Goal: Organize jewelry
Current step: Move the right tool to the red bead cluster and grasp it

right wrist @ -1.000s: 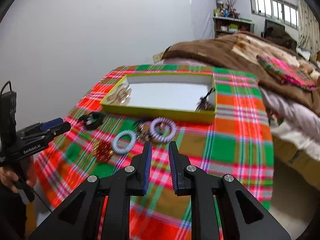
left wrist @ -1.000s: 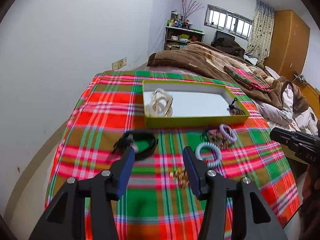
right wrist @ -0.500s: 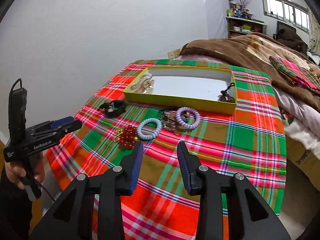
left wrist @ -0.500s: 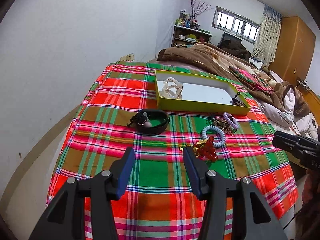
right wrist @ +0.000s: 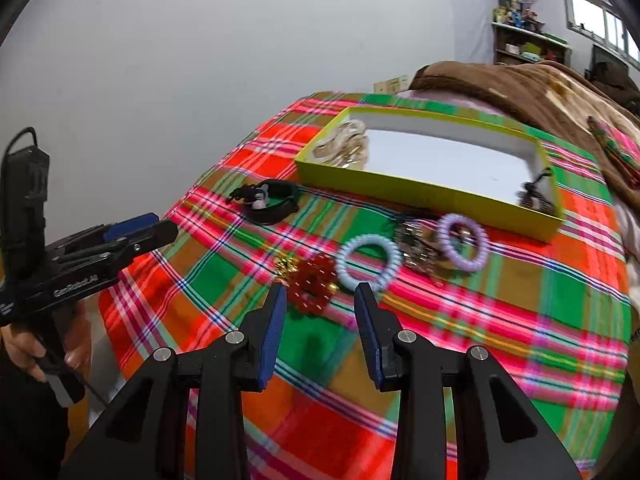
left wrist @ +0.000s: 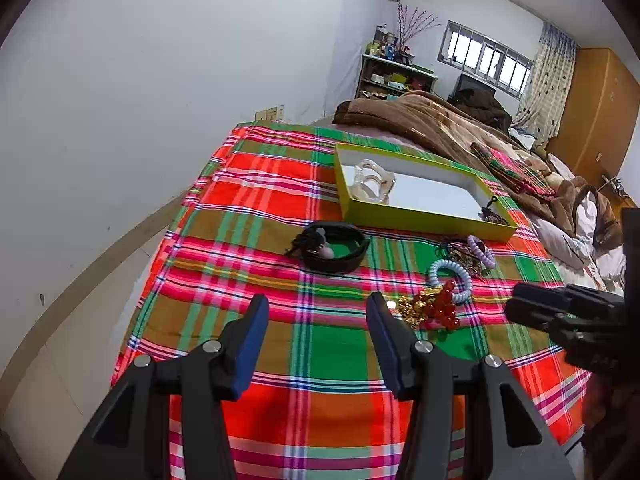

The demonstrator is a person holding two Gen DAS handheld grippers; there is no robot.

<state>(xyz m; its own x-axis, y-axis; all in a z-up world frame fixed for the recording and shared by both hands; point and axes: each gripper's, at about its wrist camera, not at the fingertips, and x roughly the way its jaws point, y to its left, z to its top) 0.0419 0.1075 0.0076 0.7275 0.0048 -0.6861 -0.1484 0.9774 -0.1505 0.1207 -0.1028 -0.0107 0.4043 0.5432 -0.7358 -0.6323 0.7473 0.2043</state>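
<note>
A yellow-green box (left wrist: 424, 222) (right wrist: 420, 190) lies on the plaid cloth, with a clear bangle (left wrist: 370, 182) at its left end and a dark piece (left wrist: 494, 214) at its right. On the cloth in front lie a black bracelet (left wrist: 334, 250) (right wrist: 272, 202), a red bead bracelet with gold bits (left wrist: 434, 308) (right wrist: 312, 278), a pale blue coil ring (left wrist: 450, 276) (right wrist: 368, 262), a purple coil ring (left wrist: 482, 250) (right wrist: 462, 242) and a dark tangle (right wrist: 418, 246). My left gripper (left wrist: 316, 312) (right wrist: 140, 232) is open and empty. My right gripper (right wrist: 320, 300) (left wrist: 536, 308) is open, just short of the red bracelet.
The plaid cloth (left wrist: 280, 200) covers the near end of a bed against a white wall (left wrist: 140, 100). A brown blanket (left wrist: 420, 120) lies behind the box. A shelf (left wrist: 392, 76) and a wardrobe (left wrist: 596, 108) stand at the back.
Both grippers pulled back from the jewelry and box. My right gripper went from nearly shut to open and swung left, toward the red bracelet. My left stayed open.
</note>
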